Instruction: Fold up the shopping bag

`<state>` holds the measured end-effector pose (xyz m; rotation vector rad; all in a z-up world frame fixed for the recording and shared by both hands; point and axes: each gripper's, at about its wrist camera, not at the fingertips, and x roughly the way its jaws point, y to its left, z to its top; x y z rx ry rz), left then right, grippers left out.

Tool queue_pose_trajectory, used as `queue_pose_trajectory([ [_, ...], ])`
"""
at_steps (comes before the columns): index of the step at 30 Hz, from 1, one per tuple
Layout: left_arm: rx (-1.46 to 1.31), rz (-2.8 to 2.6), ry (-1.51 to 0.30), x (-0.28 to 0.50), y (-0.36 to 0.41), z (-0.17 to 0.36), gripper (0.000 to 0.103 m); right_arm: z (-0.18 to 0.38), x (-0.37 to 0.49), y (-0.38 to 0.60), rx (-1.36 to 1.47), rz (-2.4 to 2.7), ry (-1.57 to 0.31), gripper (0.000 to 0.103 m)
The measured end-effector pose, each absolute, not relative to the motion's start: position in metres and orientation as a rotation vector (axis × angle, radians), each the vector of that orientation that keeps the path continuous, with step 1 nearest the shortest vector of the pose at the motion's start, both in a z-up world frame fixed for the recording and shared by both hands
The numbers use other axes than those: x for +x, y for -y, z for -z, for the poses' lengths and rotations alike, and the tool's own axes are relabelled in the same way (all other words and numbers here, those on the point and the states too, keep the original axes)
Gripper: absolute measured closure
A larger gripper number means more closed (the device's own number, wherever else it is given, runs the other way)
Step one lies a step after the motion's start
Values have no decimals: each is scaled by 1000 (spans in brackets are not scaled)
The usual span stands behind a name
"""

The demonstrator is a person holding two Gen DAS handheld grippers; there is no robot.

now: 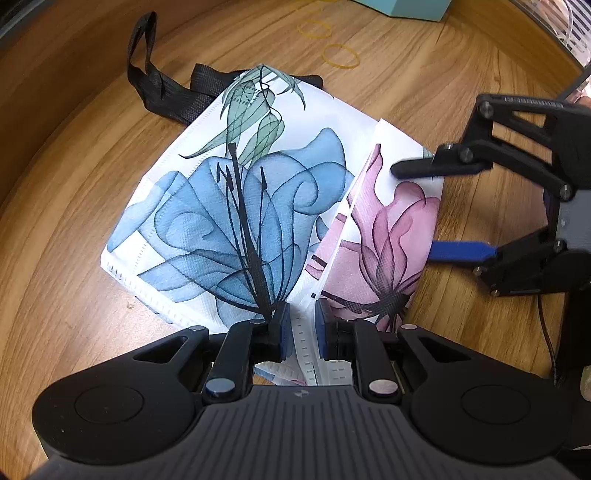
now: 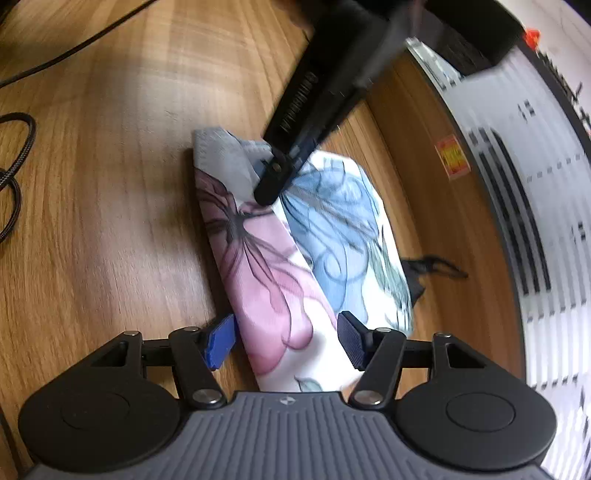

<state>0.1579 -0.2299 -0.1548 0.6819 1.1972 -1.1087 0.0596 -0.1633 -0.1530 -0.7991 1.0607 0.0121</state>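
The shopping bag is white with blue and pink flowers and lies partly folded on the wooden table. Its pink side flap is folded over the blue part. Black handles stick out at the far end. My left gripper is shut on the bag's near edge. My right gripper is open at the bag's right side, one finger above the pink flap and one at table level. In the right wrist view the bag lies between the open right gripper fingers, and the left gripper pinches the far end.
Yellow rubber bands lie on the table beyond the bag. A teal box stands at the far edge. Black cables lie at the left in the right wrist view. A white slatted appliance stands at the right.
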Motion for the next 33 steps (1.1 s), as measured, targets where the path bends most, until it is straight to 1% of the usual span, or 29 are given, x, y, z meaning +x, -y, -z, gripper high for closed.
queue_pose_trajectory([
  [2,684,1107,-1197,158,231,154,85,154,63,158,-823,-36,-1042,37],
  [5,684,1104,-1194,158,231,152,85,154,69,153,-843,-71,-1020,40],
  [8,676,1101,-1197,159,231,151,85,153,74,151,-837,-103,-1014,47],
  [10,678,1096,-1196,159,232,150,85,153,77,152,-831,-128,-1014,58],
  [11,682,1093,-1193,159,232,149,85,153,78,151,-831,-134,-1013,61],
  [12,690,1089,-1186,159,233,149,85,154,78,150,-838,-143,-1011,70],
  [13,695,1086,-1181,159,233,148,86,155,79,149,-835,-149,-1014,82],
  [17,703,1096,-1143,156,231,146,86,152,85,151,-762,-153,-1046,82],
  [21,766,1117,-958,138,220,131,84,142,96,163,-633,-158,-1090,80],
  [24,791,1109,-893,125,209,118,79,137,101,169,-571,-164,-1102,80],
  [26,784,1129,-879,118,202,112,68,134,103,172,-534,-164,-1106,80],
  [31,852,1198,-799,95,190,101,64,129,104,174,-460,-167,-1118,80],
  [33,956,1228,-737,77,189,105,64,126,105,174,-426,-169,-1122,80],
])
